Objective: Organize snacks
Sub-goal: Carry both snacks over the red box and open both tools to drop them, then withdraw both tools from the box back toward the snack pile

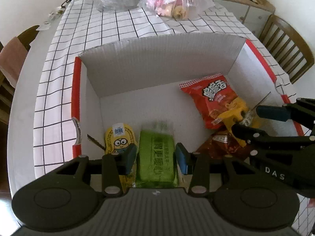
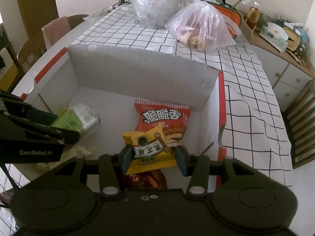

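A white cardboard box with red rims (image 1: 76, 98) (image 2: 221, 108) stands on the checked tablecloth. Inside lie a yellow minion packet (image 1: 118, 137), a red snack bag (image 1: 210, 100) (image 2: 163, 118) and a dark red-brown packet (image 1: 218, 147) (image 2: 145, 179). My left gripper (image 1: 155, 157) is inside the box, its blue pads on either side of a green packet (image 1: 156, 157) (image 2: 70, 122); contact is unclear. My right gripper (image 2: 153, 158) is around a yellow packet (image 2: 150, 149) (image 1: 234, 116), the left pad touching it and a small gap at the right pad.
Two plastic bags (image 1: 173, 0) (image 2: 157, 4) sit at the far end of the table. Wooden chairs (image 1: 287, 47) stand at the right and at the left (image 2: 51, 31). A sideboard with clutter (image 2: 275, 39) runs along the right wall.
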The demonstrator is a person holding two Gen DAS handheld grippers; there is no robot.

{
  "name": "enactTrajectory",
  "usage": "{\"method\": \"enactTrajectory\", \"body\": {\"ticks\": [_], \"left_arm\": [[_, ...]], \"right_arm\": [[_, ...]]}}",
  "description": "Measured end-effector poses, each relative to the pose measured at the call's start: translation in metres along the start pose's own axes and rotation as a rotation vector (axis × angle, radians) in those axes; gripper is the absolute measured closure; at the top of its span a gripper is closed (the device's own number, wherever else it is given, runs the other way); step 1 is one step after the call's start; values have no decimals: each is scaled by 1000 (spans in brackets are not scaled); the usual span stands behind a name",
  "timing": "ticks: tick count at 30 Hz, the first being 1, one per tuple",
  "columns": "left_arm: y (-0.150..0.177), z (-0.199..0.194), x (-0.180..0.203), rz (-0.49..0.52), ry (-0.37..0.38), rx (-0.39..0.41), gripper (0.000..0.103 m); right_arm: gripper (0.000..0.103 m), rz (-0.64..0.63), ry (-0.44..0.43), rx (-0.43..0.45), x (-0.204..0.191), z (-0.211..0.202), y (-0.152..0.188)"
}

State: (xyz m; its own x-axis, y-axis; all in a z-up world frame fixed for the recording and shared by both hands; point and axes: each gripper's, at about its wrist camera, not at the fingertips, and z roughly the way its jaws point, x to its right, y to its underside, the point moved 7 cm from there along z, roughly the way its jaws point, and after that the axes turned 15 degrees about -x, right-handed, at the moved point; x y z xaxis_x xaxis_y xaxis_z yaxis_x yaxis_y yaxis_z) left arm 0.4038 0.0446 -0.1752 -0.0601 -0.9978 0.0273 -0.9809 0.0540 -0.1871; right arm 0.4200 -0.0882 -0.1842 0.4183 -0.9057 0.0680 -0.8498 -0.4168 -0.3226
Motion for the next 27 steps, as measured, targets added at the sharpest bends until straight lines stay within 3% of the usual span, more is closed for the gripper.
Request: {"method": "enactTrajectory", "body": {"ticks": [4, 27], "left_arm": [[5, -9, -2, -14, 19, 19, 48], [56, -97, 3, 0, 24, 229, 40]], "right_arm": [[49, 11, 3, 14, 2, -6, 2], [20, 14, -72, 209, -13, -98, 35]]}}
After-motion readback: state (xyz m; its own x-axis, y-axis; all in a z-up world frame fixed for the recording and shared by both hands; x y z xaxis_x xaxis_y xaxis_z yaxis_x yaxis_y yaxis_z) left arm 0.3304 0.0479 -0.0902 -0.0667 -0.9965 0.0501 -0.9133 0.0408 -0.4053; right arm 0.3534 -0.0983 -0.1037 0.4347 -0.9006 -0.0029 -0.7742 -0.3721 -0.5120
